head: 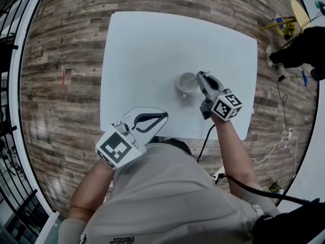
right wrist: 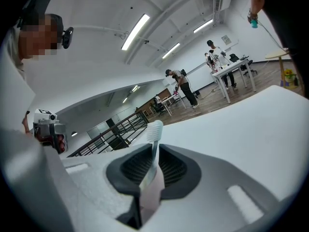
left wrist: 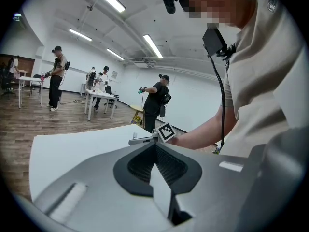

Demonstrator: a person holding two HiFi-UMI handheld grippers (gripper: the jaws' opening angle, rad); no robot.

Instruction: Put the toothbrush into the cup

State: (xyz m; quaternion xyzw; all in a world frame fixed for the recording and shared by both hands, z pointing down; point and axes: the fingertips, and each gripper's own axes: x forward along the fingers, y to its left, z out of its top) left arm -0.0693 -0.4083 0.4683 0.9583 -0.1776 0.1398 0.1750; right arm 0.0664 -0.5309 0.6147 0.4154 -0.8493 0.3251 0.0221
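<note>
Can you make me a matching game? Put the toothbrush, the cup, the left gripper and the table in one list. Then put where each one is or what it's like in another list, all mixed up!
Things:
1. toothbrush
2. cup
3. left gripper
4. table

Descriptions:
A. shut, with nothing in it, at the table's near edge
B. white, standing on a wooden floor
C. pinched in the right gripper, bristles sticking out
D. standing on the table, beside the right gripper

Right pairs: 1-C, 2-D, 3-A, 4-B.
</note>
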